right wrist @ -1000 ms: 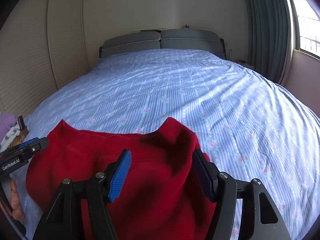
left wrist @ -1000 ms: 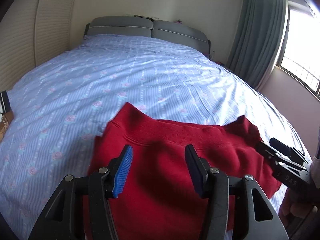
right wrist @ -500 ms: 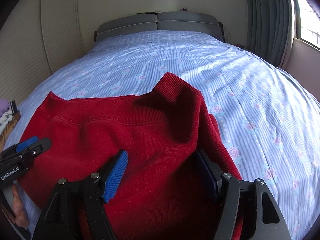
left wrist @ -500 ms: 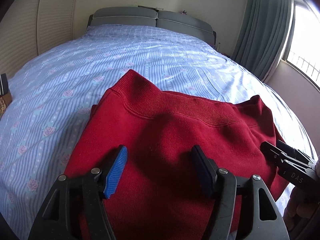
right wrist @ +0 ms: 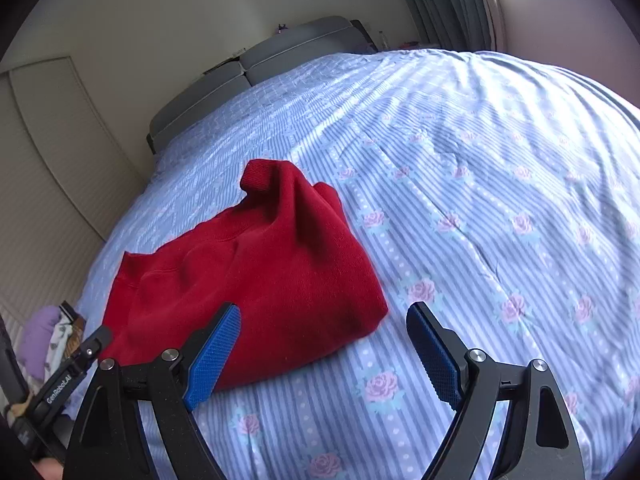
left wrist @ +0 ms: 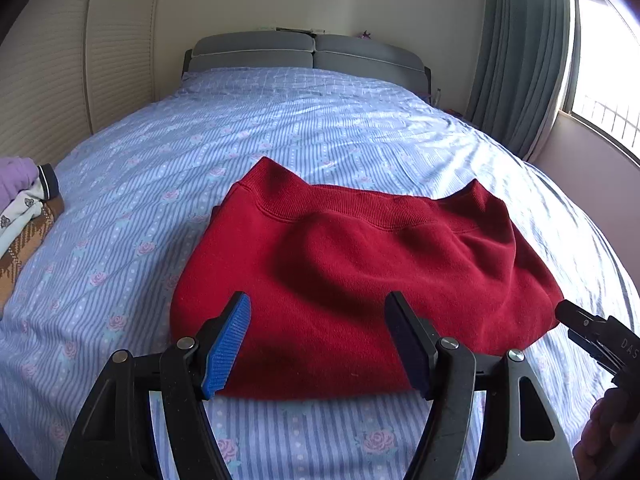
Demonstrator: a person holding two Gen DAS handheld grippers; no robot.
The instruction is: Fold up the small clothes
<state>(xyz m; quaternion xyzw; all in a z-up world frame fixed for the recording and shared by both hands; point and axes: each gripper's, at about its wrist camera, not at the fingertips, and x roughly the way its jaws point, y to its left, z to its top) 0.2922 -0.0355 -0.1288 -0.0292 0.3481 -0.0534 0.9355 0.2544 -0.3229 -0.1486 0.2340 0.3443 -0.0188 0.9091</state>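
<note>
Both wrist views look down-forward from low over the bed (left wrist: 320,128), sharing the red garment (right wrist: 248,280) close ahead.

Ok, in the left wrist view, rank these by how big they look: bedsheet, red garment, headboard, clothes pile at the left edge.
1. bedsheet
2. red garment
3. headboard and clothes pile: similar; the headboard is far off, so unranked.

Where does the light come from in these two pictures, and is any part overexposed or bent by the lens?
Left wrist view: daylight enters from the window at right, which is blown out; the red garment carries soft shadows. Right wrist view: the horizon is tilted, the bed bulges from fisheye distortion, and the corners are dark.
</note>
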